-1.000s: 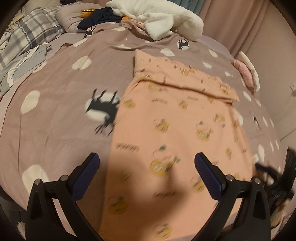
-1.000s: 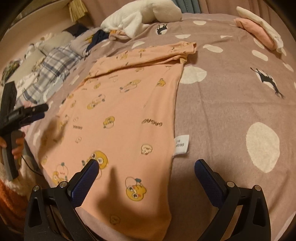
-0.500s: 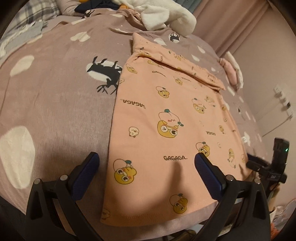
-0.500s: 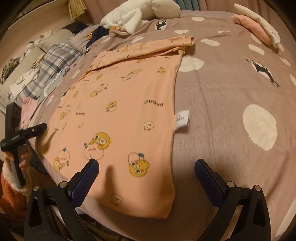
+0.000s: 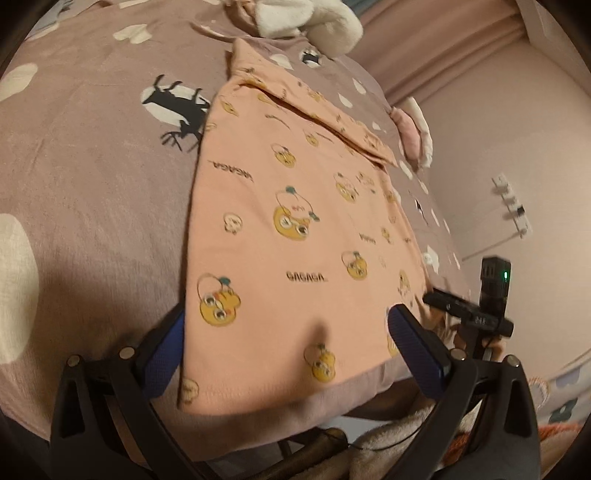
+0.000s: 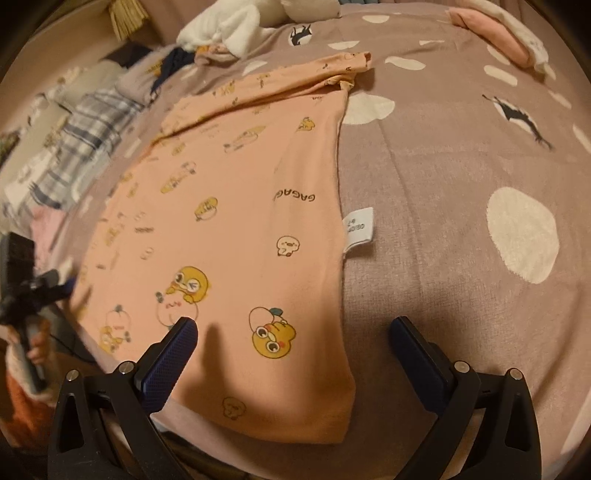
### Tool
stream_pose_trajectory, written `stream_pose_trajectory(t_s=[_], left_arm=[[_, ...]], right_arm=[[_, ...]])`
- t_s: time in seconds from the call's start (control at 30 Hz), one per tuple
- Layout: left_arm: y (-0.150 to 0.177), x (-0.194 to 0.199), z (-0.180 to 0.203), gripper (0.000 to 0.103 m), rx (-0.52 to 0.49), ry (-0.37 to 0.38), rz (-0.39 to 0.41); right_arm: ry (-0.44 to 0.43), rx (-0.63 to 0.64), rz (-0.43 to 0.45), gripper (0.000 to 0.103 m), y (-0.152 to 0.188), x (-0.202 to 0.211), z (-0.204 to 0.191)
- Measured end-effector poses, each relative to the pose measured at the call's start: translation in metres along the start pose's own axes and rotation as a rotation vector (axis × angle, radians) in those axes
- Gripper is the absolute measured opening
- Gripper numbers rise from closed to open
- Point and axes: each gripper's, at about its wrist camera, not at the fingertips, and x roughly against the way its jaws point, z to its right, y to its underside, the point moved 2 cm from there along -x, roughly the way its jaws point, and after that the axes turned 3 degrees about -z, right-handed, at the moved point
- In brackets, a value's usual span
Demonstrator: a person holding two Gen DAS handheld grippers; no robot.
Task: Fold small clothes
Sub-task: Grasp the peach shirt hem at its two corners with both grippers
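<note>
A small peach shirt [image 5: 295, 229] printed with yellow cartoon faces lies flat on the mauve bedspread [image 5: 92, 184], its sleeves folded across the far end. It also shows in the right wrist view [image 6: 240, 229], with a white label [image 6: 358, 232] sticking out at its right edge. My left gripper [image 5: 284, 350] is open over the shirt's near left hem corner, its left finger at the shirt's edge. My right gripper [image 6: 295, 354] is open over the near right hem corner. Neither holds anything. The right gripper appears at the right of the left wrist view [image 5: 443, 299].
A white fluffy blanket [image 5: 310, 22] and dark clothes lie at the far end of the bed. Folded pink and white clothes [image 6: 498, 37] sit at the far right. A plaid pillow [image 6: 85, 129] lies at left. The bed's near edge is just below the hem.
Both grippers have drawn back toward the near hem and dropped lower. The shirt has not moved. Both stay open.
</note>
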Motion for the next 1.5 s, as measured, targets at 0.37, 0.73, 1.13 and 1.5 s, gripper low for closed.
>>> stream_pose_trajectory(t_s=[0.37,0.73,1.13,1.5], left_arm=[[0.009,-0.006,0.006,0.102,0.117,0.137,-0.048],[0.012,-0.005,0.007,0.101,0.168,0.195,-0.057],[0.015,0.003,-0.026,0.030,0.349,0.120,-0.032],[0.018,0.009,-0.042,0.007,0.394,0.064,-0.004]], right_arm=[[-0.254,-0.115,0.014,0.103,0.005,0.005,-0.004],[-0.364,-0.136,0.015,0.103,0.022,0.011,0.000],[-0.284,-0.103,0.046,0.103,0.022,0.007,-0.008],[-0.072,-0.039,0.093,0.064,0.021,0.007,-0.014]])
